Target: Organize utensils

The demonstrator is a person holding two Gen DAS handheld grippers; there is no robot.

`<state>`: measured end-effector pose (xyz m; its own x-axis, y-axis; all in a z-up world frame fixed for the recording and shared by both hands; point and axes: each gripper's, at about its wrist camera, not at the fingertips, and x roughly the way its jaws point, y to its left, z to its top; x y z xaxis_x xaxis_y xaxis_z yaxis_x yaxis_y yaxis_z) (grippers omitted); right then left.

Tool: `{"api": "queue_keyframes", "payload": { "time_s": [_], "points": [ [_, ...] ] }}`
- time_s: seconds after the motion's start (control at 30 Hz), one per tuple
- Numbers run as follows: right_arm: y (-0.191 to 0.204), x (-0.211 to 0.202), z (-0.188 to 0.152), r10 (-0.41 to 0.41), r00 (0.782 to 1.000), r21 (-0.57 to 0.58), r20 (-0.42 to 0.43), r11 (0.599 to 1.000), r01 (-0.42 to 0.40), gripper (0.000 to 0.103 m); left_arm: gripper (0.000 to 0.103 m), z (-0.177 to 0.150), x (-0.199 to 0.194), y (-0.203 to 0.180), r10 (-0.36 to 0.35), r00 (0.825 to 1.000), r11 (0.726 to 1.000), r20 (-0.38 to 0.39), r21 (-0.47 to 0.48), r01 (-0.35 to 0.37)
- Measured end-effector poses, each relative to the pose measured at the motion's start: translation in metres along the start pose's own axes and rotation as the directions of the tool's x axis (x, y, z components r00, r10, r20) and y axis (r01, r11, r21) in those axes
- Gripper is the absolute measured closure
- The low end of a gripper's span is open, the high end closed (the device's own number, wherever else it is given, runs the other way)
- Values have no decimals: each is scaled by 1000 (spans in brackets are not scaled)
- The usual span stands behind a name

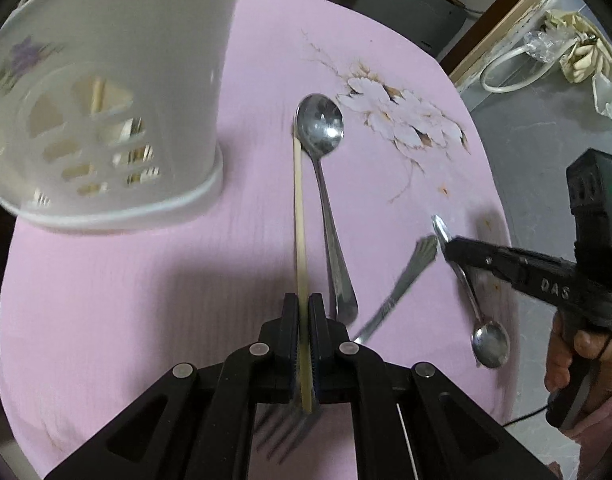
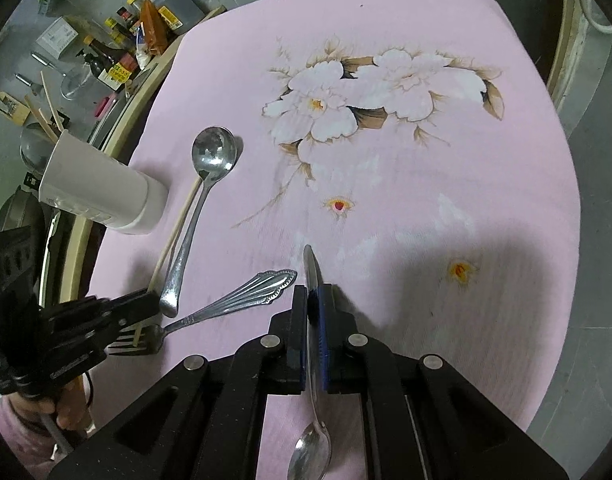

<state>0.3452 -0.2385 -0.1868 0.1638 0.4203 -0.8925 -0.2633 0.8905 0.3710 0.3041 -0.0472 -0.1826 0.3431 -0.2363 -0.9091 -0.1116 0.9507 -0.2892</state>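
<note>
Left tongs [image 1: 304, 306] clamp a chopstick [image 1: 299, 208] | right tongs [image 2: 315, 298] grip a small spoon [image 2: 312, 432] | large spoon [image 2: 210, 160], fork [image 2: 226, 306] on pink surface [image 2: 426, 220]

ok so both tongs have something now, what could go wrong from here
1. The left tongs pinch the chopstick near one end, so its long free end may swing or slip on lifting.
2. The chopstick lies against the large spoon and across the fork; lifting could drag them.
3. The right tongs hold the small spoon by its thin handle; it may pivot.
</note>
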Motion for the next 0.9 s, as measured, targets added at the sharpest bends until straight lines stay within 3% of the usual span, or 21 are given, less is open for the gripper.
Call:
{"api": "queue_keyframes", "payload": {
  "time_s": [0.23, 0.57, 0.9],
  "points": [
    [12, 10, 15, 6, 999, -25, -39, 1000, -7, 97, 98, 22, 8, 1, 29, 999, 999, -21, -20, -29],
    [36, 12, 16, -106, 992, -157, -68, 983, 94, 96, 98, 17, 7, -3, 59, 998, 998, -13, 1, -59],
    [21, -11, -17, -6, 999, -35, -40, 999, 5, 102, 98, -22, -15, 3, -29, 997, 999, -72, 14, 30]
  ]
}}
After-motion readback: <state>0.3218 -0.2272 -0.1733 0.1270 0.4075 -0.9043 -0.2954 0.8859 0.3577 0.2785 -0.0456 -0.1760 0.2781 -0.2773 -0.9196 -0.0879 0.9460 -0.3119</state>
